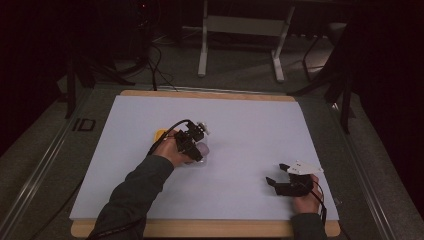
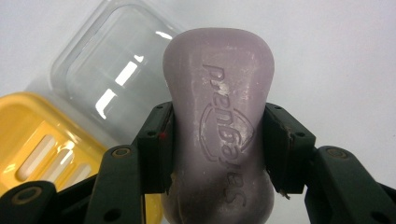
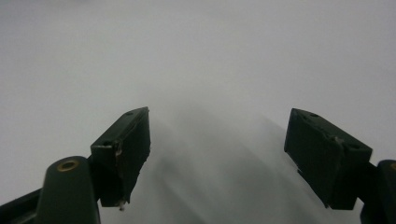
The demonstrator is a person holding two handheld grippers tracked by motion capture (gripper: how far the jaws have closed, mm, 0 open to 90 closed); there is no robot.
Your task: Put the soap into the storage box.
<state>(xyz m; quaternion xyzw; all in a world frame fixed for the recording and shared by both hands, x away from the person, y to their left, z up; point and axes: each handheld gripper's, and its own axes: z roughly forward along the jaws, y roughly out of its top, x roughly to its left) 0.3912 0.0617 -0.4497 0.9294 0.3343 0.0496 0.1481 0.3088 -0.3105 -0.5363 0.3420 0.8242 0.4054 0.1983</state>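
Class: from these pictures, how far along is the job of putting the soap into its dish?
Done: the left gripper is shut on the purple soap bar, and the clear lid lies off the yellow soap dish. In hand: the bar, beside the dish. Left: setting it in. The right gripper rests open.

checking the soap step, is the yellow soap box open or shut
Open: the clear lid lies flat beside the yellow tray, and the soap bar is outside, clamped in the left gripper.
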